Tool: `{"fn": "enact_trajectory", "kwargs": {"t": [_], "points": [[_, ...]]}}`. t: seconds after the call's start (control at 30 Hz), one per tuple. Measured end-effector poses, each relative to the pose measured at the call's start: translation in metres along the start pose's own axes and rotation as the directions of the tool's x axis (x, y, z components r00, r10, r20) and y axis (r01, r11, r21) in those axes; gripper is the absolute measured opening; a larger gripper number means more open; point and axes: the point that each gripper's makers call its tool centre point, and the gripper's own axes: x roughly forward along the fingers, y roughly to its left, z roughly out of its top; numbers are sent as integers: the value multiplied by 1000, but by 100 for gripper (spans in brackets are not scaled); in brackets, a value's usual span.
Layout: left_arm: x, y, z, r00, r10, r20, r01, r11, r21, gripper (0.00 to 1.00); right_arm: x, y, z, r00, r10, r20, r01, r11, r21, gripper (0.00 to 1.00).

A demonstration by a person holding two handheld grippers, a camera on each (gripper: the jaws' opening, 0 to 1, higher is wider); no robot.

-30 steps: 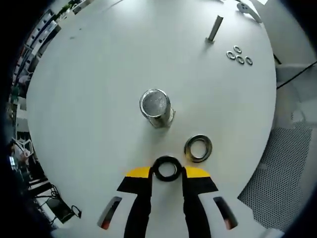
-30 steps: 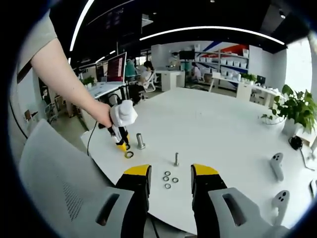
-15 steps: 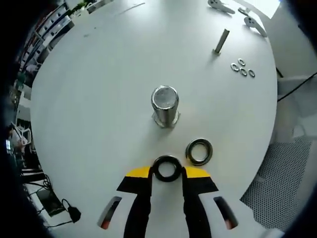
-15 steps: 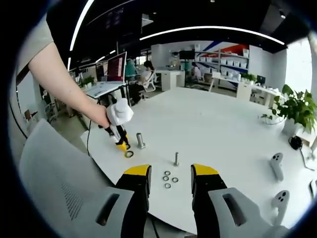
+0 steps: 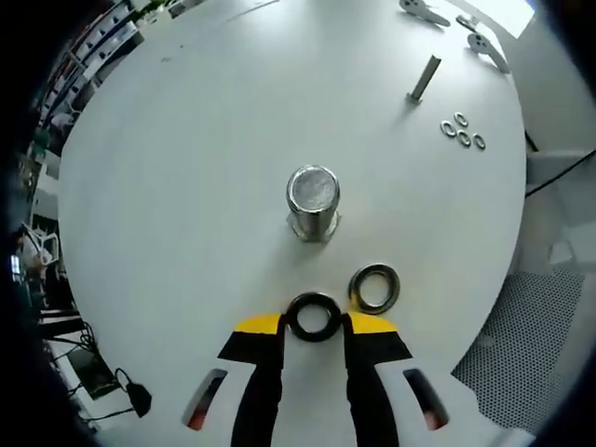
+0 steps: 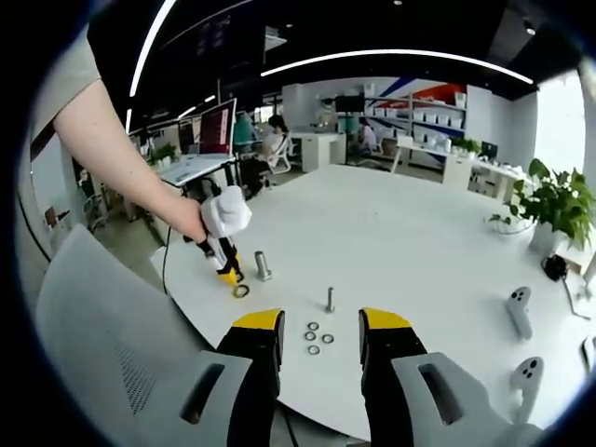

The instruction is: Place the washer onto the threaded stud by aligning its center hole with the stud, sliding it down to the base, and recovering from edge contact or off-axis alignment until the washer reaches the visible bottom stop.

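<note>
Left gripper view: left gripper (image 5: 314, 328) above the round white table (image 5: 186, 186), jaws clamped on a dark washer (image 5: 313, 317) at their yellow tips, near the table's edge. Second washer (image 5: 374, 288) flat on the table just beside it. Large threaded stud (image 5: 313, 200) upright beyond, seen from above, apart from the held washer. Slim stud (image 5: 425, 78) and three small washers (image 5: 463, 129) toward the far edge; two grey controllers (image 5: 452, 23) at the rim.

Right gripper view: right gripper (image 6: 314, 328) over the near table edge (image 6: 438, 233), jaws apart, nothing between them. Small washers (image 6: 317, 336) and slim stud (image 6: 330, 299) just ahead. Farther left, a hand (image 6: 191, 220) holding the left gripper (image 6: 228, 273) tip-down beside the large stud (image 6: 263, 264), loose washer (image 6: 241, 291) nearby. Grey chair back (image 6: 93, 326) at lower left, potted plant (image 6: 555, 205) at the right edge, office shelving behind.
</note>
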Motion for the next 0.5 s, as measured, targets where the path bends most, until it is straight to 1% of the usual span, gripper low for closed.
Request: {"fn": "enact_trajectory", "kwargs": {"t": [0.1,0.17,0.23,0.3,0.4,0.47,0.5], "points": [[1,1,-1,1000,-4,-6,4,1000,-10,23,0,0,0,1000,-2,1,2,1000,3,34],[1,1,-1,1000,1,-11,-1,1000,-2,22,0,-1,0,1000,-3,1,3,1000,3,34],[0,-2,-1,1000,13,-2,-13,1000,20,21,0,0,0,1000,-2,1,2,1000,3,34],[0,-1,-1,1000,20,11,-20,1000,9,21,0,0,-1,1000,-2,0,2,1000,2,34],[-1,0,-1,999,15,45,-15,1000,-2,20,-1,0,0,1000,-2,4,2,1000,3,34],[1,1,-1,999,12,46,-12,1000,-4,20,-1,0,1,1000,-1,5,1,1000,4,34],[1,1,-1,999,14,50,-15,1000,8,20,-1,0,0,1000,-1,3,1,1000,4,34]]}}
